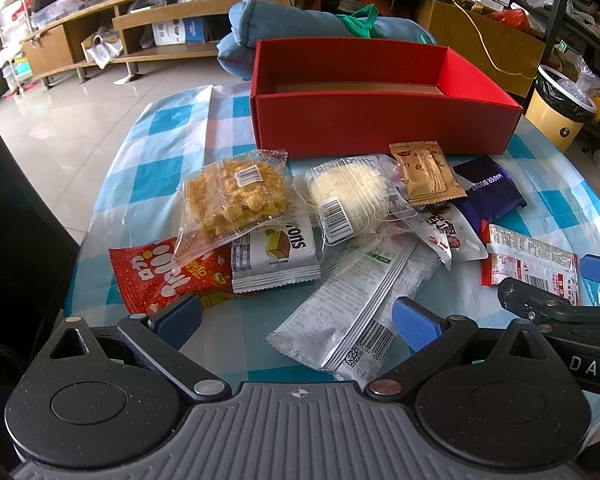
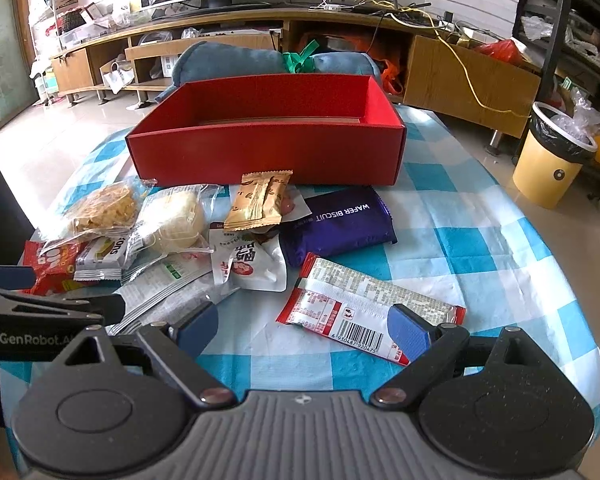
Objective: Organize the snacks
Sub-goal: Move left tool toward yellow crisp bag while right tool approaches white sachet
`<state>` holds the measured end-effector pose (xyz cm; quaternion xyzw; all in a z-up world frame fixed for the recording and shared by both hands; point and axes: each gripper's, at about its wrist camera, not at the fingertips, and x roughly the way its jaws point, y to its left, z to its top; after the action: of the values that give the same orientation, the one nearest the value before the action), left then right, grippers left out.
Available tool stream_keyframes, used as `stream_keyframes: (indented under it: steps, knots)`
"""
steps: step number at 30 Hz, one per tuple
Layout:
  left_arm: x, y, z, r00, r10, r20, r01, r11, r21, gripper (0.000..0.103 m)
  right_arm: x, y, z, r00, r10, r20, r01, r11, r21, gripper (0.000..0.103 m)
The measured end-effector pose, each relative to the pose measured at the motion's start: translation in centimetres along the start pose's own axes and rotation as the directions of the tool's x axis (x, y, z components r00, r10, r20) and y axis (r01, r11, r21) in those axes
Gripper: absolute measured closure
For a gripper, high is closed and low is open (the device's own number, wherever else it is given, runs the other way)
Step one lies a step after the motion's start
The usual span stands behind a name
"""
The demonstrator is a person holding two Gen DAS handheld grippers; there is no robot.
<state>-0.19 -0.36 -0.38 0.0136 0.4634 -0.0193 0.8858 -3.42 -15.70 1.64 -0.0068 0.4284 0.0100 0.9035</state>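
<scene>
Spreading across the middle of both views, a pile of snack packets (image 1: 340, 224) lies on the checked desk (image 2: 480, 240), just in front of a red box (image 2: 268, 148) in the upper centre. Left hand-held gripper (image 1: 298, 320) hangs wide apart at lower centre, above a silver packet (image 1: 352, 300). Right hand-held gripper (image 2: 302, 330) is likewise wide, one finger over a red-edged packet (image 2: 364, 300), gripping nothing.

Red box (image 2: 266, 152) on blue-and-white checked cloth (image 2: 480, 240) — purple wafer pack (image 2: 340, 224).
</scene>
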Motion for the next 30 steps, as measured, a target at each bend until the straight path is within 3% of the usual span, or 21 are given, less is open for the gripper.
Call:
stream_keyframes:
  steps: [30]
  knots:
    - [0.5,1.7,-0.7,1.000,0.002,-0.030,-0.002,1.000,-0.022,0.006,1.2,1.6,0.1,0.998,0.043,-0.045,-0.044,0.999,-0.029,0.016]
